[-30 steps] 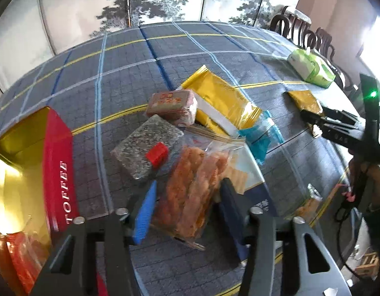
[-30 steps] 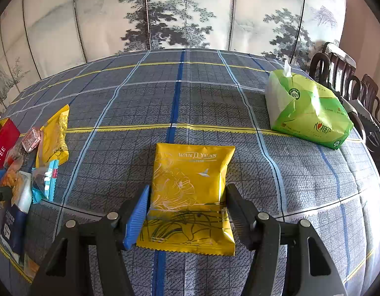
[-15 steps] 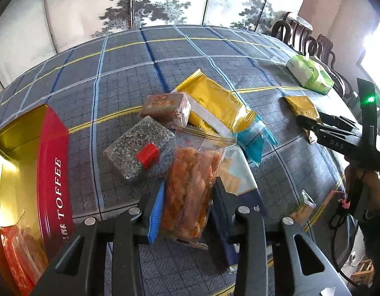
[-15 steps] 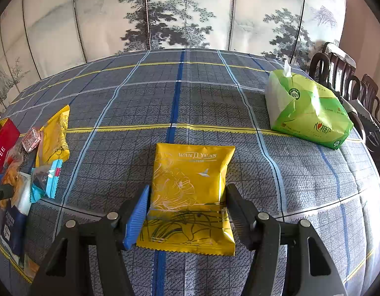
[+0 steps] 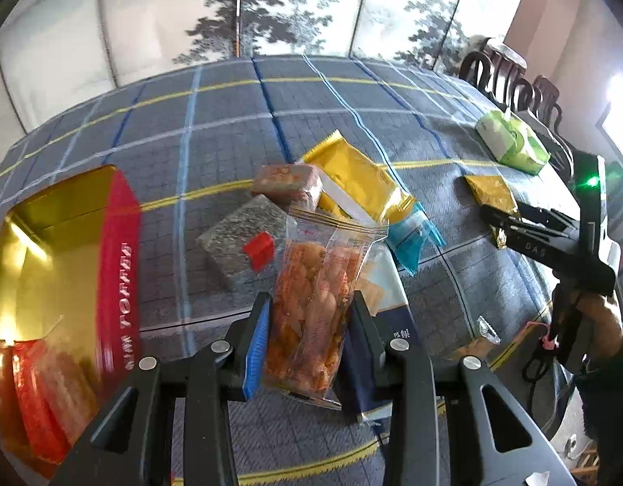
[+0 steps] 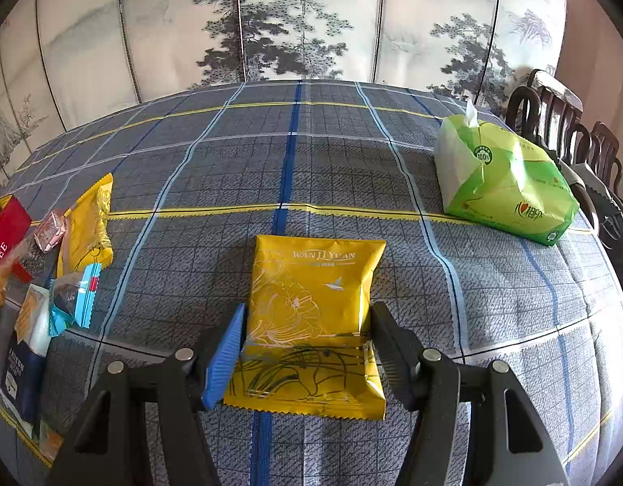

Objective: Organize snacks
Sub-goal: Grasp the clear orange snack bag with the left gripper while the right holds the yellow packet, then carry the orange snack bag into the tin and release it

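The left gripper (image 5: 307,336) clamps a clear bag of orange snacks (image 5: 315,303), probably bound for the toffee tin (image 5: 121,259). The right gripper (image 6: 307,348) straddles a yellow packet (image 6: 311,316), jaws apart, unclenched.

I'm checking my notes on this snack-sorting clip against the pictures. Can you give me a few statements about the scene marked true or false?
1. The left gripper is shut on the clear bag of orange snacks. True.
2. The right gripper is clamped on the green tissue pack. False: the pack lies apart; the yellow sachet lies between its fingers.
3. The red toffee tin stands open. True.
4. The tablecloth is plain white. False: grey-blue plaid.
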`<state>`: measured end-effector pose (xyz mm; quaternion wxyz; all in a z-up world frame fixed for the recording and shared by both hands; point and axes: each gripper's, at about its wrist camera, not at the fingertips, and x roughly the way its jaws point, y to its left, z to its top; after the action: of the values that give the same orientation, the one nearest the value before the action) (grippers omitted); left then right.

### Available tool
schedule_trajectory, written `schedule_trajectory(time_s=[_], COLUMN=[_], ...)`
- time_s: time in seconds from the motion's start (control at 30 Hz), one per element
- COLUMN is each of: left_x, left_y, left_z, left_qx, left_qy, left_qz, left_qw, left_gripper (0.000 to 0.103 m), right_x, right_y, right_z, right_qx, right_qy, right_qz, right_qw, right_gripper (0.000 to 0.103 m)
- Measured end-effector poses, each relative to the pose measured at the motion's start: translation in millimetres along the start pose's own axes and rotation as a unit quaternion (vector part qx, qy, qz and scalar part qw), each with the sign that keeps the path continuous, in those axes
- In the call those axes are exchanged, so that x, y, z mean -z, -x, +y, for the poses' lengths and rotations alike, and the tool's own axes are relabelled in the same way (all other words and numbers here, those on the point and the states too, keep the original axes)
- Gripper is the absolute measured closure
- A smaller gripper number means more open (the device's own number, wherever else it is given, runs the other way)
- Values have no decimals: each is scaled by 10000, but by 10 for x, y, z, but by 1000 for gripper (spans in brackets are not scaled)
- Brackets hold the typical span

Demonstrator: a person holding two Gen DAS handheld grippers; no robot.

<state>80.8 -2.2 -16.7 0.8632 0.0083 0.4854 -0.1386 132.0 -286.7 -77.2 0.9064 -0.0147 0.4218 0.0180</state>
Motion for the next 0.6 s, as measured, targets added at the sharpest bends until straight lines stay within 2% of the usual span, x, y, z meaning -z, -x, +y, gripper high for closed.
schedule_trajectory(time_s=[0.17, 0.4, 0.6], left_x=[-16, -15, 40], left_y=[219, 489, 713], left_z=[0, 203, 501], left_qx=[-443, -563, -914], left_qy=[64, 445, 678], left_qz=[-217, -335, -440], left_qw=[9988, 9969, 9925], left_gripper=[69, 70, 69], right_x=[-9, -7, -7], right_y=[-9, -9, -8], right_z=[-29, -22, -19], right_qx=[6, 6, 8], right_qy=[4, 4, 3], right_qz=[-1, -1, -1], right_qw=[10000, 10000, 10000], right_gripper=[39, 39, 39])
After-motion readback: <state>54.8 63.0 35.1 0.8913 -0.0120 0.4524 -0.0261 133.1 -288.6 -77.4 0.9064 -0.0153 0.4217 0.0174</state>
